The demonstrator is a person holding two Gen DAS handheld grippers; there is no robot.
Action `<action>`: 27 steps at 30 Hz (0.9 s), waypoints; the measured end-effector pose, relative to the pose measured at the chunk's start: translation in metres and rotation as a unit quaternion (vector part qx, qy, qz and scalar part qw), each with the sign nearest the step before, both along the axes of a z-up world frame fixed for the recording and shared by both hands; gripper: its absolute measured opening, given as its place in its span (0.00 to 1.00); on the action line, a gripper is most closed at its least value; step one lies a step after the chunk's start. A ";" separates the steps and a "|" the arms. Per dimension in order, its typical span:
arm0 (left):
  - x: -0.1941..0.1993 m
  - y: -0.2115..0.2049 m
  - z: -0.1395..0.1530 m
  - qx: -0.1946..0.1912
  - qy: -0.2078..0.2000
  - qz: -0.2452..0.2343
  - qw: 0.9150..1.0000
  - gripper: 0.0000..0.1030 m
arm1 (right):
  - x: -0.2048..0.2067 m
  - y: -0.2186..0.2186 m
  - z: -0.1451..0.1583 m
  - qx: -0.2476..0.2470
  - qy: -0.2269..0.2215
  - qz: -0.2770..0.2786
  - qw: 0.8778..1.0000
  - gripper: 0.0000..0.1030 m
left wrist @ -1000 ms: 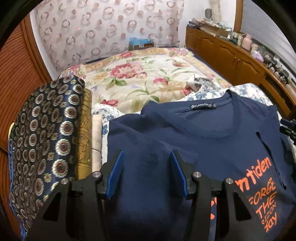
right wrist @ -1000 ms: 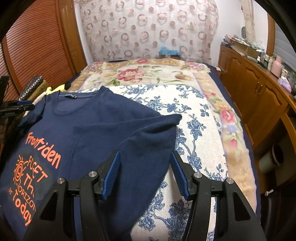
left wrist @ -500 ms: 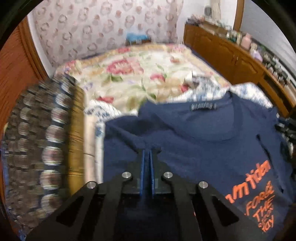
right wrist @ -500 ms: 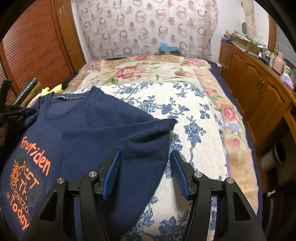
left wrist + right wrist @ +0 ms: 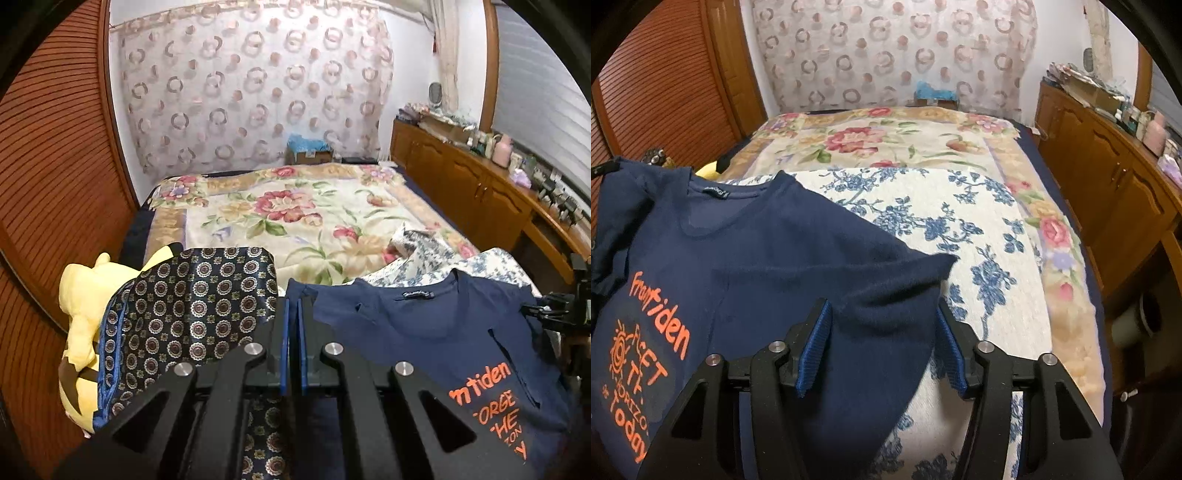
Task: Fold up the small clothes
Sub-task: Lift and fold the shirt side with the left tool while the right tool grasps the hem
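Navy matt cotton-like T-shirt with orange print; fuzzy floral blanket; glossy wooden cabinets; black matt plastic gripper frame.

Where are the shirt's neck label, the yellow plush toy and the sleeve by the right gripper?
neck label [image 5: 418, 294], left wrist view, middle of the tag.
yellow plush toy [image 5: 88, 291], left wrist view, its body.
sleeve [image 5: 886, 291], right wrist view, cloth between the fingers.

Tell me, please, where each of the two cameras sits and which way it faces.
Left wrist: on the left gripper, looking down its shut fingers, pinching the navy T-shirt sleeve.
Right wrist: on the right gripper, whose fingers straddle the other sleeve.
Shared: T-shirt, floral bedspread, curtain; the right gripper also appears at the left view's edge.
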State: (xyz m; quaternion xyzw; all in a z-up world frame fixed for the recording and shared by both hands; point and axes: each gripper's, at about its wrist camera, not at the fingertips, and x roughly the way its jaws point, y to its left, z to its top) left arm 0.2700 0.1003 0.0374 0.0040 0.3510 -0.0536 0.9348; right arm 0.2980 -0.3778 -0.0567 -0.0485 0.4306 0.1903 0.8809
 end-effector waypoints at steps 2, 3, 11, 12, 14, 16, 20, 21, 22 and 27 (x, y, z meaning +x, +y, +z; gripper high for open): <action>-0.008 0.000 0.004 -0.008 -0.011 -0.004 1.000 0.02 | -0.001 0.002 0.001 0.014 0.008 0.017 1.000 0.07; -0.011 -0.003 0.006 -0.011 -0.017 -0.004 1.000 0.02 | -0.004 0.002 0.004 0.019 0.003 0.019 1.000 0.05; -0.066 -0.010 0.028 -0.018 -0.061 -0.023 0.998 0.02 | -0.057 -0.005 0.072 0.062 -0.096 0.021 0.993 0.04; -0.073 -0.011 0.028 -0.019 -0.064 -0.024 0.997 0.02 | -0.063 -0.004 0.079 0.062 -0.106 0.024 0.992 0.04; -0.091 -0.010 0.028 -0.021 -0.072 -0.028 0.997 0.02 | -0.082 -0.002 0.093 0.062 -0.129 0.028 0.989 0.04; -0.110 -0.008 0.027 -0.024 -0.081 -0.030 0.996 0.02 | -0.097 -0.001 0.101 0.066 -0.145 0.031 0.987 0.04; -0.153 -0.002 0.017 -0.026 -0.090 -0.033 0.995 0.02 | -0.133 0.000 0.108 0.079 -0.171 0.040 0.981 0.04; -0.161 -0.001 0.015 -0.026 -0.091 -0.033 0.995 0.02 | -0.140 0.000 0.108 0.080 -0.175 0.042 0.980 0.04; -0.170 0.002 0.013 -0.028 -0.092 -0.032 0.995 0.02 | -0.151 0.000 0.108 0.082 -0.180 0.040 0.979 0.04; -0.218 0.015 -0.002 -0.034 -0.094 -0.026 0.995 0.02 | -0.187 -0.004 0.107 0.086 -0.183 0.037 0.979 0.04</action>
